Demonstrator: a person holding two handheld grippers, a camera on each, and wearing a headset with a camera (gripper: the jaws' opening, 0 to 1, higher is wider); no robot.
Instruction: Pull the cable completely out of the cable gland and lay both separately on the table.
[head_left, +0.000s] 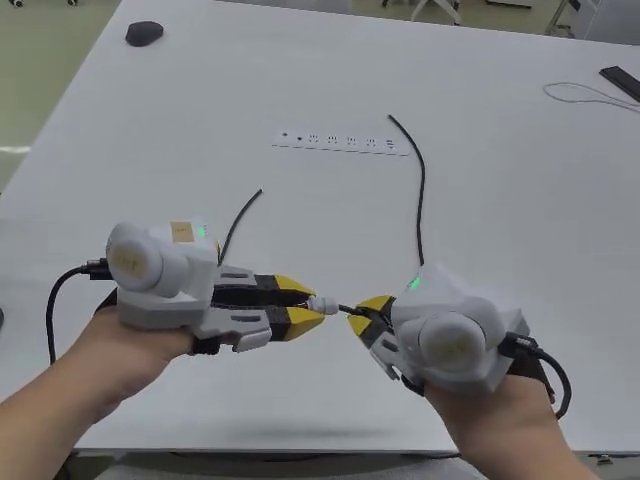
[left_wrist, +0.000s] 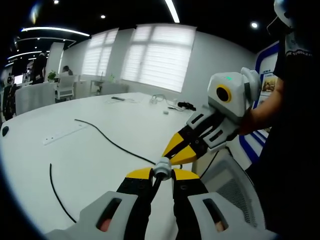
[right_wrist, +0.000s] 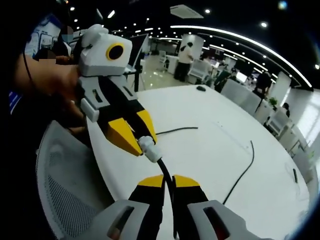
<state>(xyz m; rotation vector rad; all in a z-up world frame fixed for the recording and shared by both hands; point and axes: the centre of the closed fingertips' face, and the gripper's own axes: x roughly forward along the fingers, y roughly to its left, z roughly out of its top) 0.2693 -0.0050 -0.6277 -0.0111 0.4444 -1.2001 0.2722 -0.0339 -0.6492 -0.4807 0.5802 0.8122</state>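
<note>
My left gripper (head_left: 312, 303) is clamped on the white gland (head_left: 323, 305), jaws nearly closed around it. My right gripper (head_left: 362, 314) faces it tip to tip, pinched tight on the black cable (right_wrist: 164, 171) just beside the gland. The cable's end sits inside the gland, not pulled out, and I hold both above the near edge of the table (head_left: 500, 200). Further back lie a power strip (head_left: 340, 141) and a mouse (head_left: 144, 33)
</note>
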